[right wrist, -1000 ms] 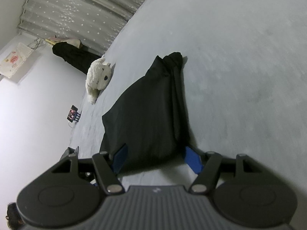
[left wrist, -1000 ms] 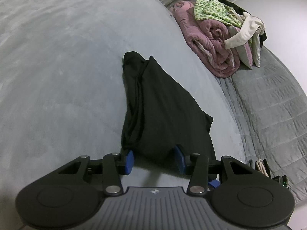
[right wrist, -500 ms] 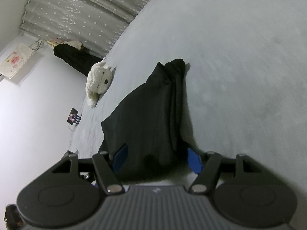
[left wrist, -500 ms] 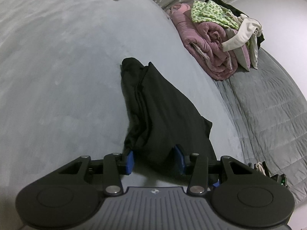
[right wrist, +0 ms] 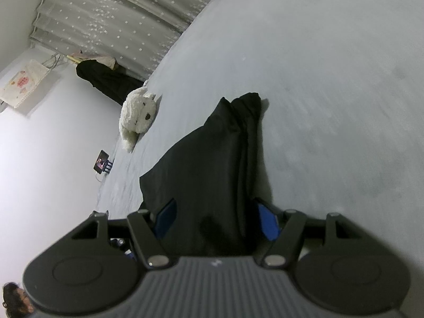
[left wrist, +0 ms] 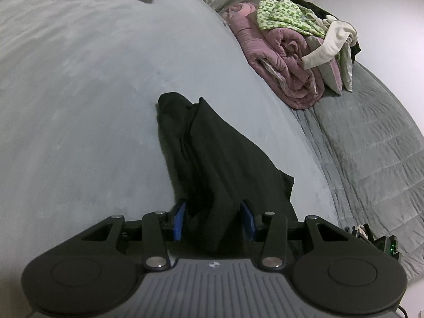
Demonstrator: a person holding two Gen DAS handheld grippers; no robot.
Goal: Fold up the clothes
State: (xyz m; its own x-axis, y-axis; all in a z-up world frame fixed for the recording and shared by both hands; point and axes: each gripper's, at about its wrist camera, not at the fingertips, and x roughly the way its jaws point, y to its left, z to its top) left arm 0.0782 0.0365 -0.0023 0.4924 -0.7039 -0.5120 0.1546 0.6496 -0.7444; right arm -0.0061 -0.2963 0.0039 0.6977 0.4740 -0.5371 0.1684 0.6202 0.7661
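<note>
A black garment (left wrist: 212,159) lies bunched lengthwise on the grey bed (left wrist: 79,106), its narrow far end pointing away from me. My left gripper (left wrist: 214,220) is open, and the garment's near end sits between its blue pads (left wrist: 180,221) without being pinched. In the right wrist view the same black garment (right wrist: 212,164) runs up from my right gripper (right wrist: 217,220), which is also open with its blue pads (right wrist: 267,225) either side of the cloth. The near hem is hidden behind both gripper bodies.
A rolled pink quilt (left wrist: 286,63) with a green patterned cloth (left wrist: 286,13) and pale clothes on top lies at the back right. A quilted grey cover (left wrist: 371,143) sits to the right. A white plush toy (right wrist: 137,116), a phone on a stand (right wrist: 102,165) and a starred curtain (right wrist: 111,18) are on the left.
Both grippers have moved forward onto the garment, so its near end now sits deeper between the pads. The jaw gaps look unchanged.
</note>
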